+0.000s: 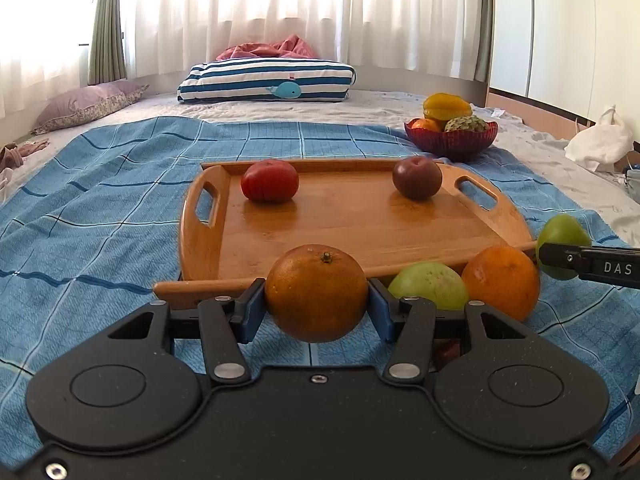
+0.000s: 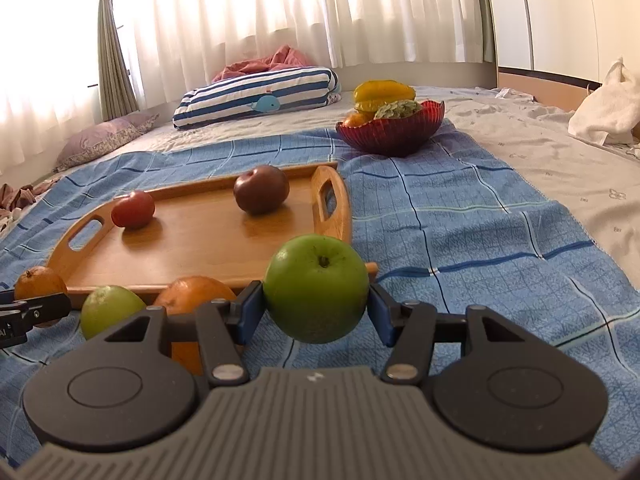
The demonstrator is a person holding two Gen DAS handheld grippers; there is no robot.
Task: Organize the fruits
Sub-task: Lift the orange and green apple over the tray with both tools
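Your left gripper (image 1: pixel 316 304) clamps an orange (image 1: pixel 316 292); your right gripper (image 2: pixel 316 308) pinches a green apple (image 2: pixel 316 292). Both are raised at centre frame, likely bound for the tray (image 1: pixel 360 216)

The tray (image 1: pixel 348 224) floor lay open through its middle and near half; a tomato (image 1: pixel 270 180) and a plum (image 1: pixel 417 178) occupied the far corners. A loose orange (image 1: pixel 500 282) and green fruit (image 1: pixel 428 286) blocked the tray's near right rim. The blanket (image 2: pixel 460 240) right of the tray was clear up to the bowl (image 2: pixel 390 132).
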